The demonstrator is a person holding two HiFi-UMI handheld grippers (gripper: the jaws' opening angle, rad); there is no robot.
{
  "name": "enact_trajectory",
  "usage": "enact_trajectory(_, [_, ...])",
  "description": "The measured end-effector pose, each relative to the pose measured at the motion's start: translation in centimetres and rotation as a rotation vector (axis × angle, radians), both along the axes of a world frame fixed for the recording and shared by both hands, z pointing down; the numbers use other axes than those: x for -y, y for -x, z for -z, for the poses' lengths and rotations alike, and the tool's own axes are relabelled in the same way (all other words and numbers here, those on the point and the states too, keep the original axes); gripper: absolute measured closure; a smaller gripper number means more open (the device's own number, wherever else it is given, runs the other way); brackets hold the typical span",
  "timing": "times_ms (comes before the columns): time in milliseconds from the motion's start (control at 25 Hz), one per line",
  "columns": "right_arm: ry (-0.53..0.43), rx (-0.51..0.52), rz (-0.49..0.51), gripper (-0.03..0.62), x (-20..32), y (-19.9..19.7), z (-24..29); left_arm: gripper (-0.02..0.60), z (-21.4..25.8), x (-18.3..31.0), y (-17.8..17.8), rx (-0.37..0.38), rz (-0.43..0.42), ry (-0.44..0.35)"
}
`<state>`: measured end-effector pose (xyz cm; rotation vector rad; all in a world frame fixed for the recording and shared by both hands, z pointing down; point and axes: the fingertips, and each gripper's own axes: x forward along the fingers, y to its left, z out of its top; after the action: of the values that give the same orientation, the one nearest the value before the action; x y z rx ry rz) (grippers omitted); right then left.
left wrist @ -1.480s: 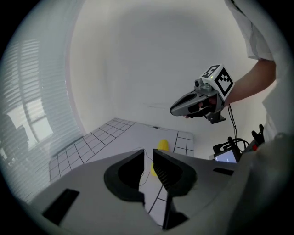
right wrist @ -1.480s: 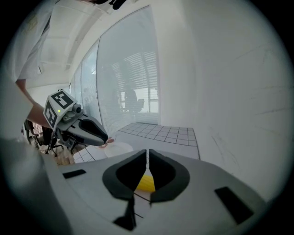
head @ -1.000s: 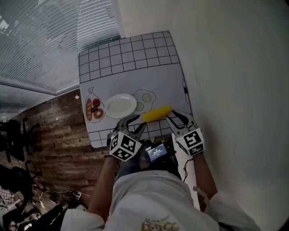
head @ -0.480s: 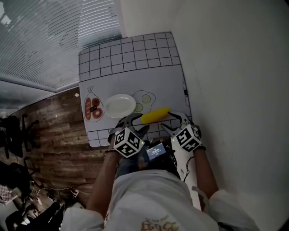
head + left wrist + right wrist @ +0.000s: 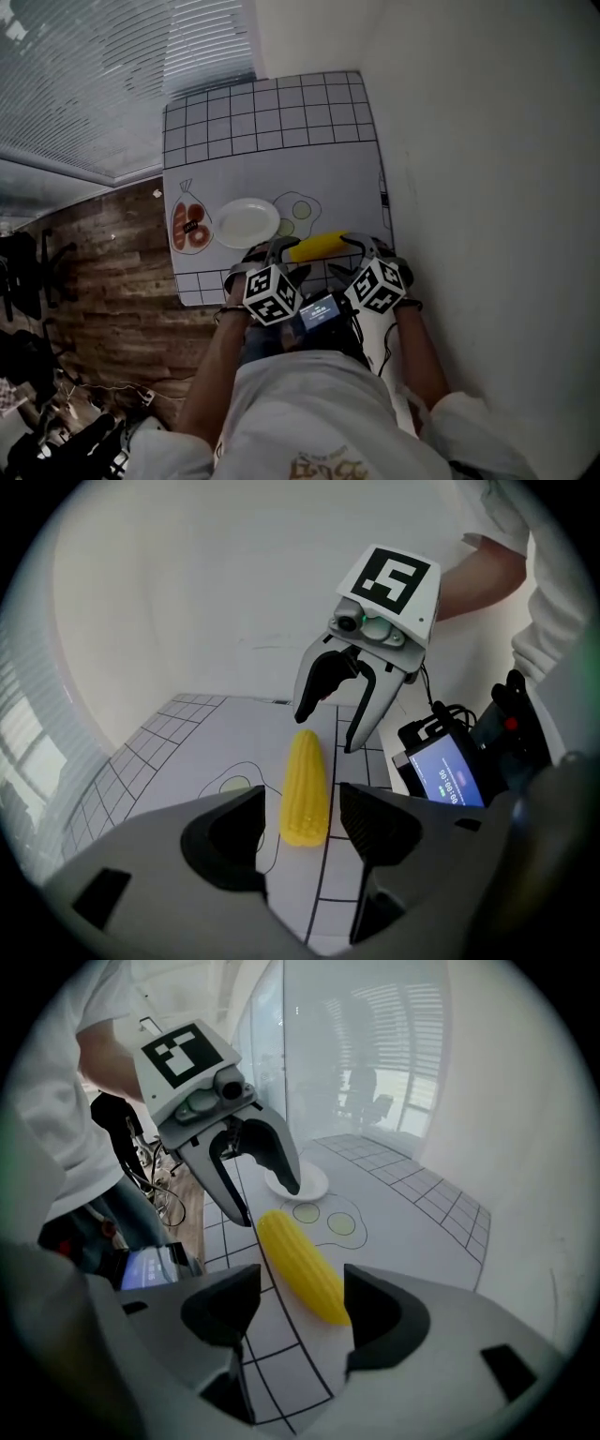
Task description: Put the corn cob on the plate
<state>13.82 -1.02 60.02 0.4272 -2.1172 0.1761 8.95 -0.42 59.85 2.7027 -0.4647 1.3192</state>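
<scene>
Jaws just opening wide and gripping nothing, the left gripper (image 5: 270, 253) and right gripper (image 5: 362, 249) are closing in on the corn (image 5: 319, 247) end-on, one per tip, as it is lying lengthwise between them on the table (image 5: 272, 150) near the plate (image 5: 246, 222).

One corn cob (image 5: 317, 247), one plate (image 5: 246, 223), two grippers (image 5: 272, 255) (image 5: 362, 250).
</scene>
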Motion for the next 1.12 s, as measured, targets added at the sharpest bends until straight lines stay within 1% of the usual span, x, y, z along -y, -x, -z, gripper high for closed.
enact_trajectory(200, [0.000, -0.061, 0.064, 0.313, 0.2, 0.0, -1.1, 0.333, -1.1, 0.3, -0.4, 0.038, -0.017, 0.029])
enact_trajectory(440, [0.002, -0.127, 0.162, 0.298, 1.4, 0.4, -2.6, 0.324, -2.4, 0.4, -1.1, 0.078, -0.063, 0.055])
enact_trajectory(600, [0.030, -0.183, 0.246, 0.298, 1.1, 0.4, -4.0, 0.321, -3.0, 0.7, -1.4, 0.081, -0.048, 0.084])
enact_trajectory(720, [0.053, -0.190, 0.274, 0.298, 0.9, 0.6, -4.7, 0.319, -3.3, 0.8, -1.6, 0.078, -0.050, 0.097])
enact_trajectory(840, [0.060, -0.197, 0.287, 0.298, 1.0, 0.7, -5.3, 0.319, -4.0, 0.7, -1.5, 0.097, -0.054, 0.111])
enact_trajectory(1000, [0.058, -0.192, 0.314, 0.298, 0.9, 0.8, -5.8, 0.318, -5.1, 0.1, -1.5, 0.110, -0.039, 0.187])
enact_trajectory(1120, [0.059, -0.200, 0.339, 0.298, 0.9, 0.7, -6.2, 0.318, -5.7, 0.3, -1.5, 0.138, -0.045, 0.188])
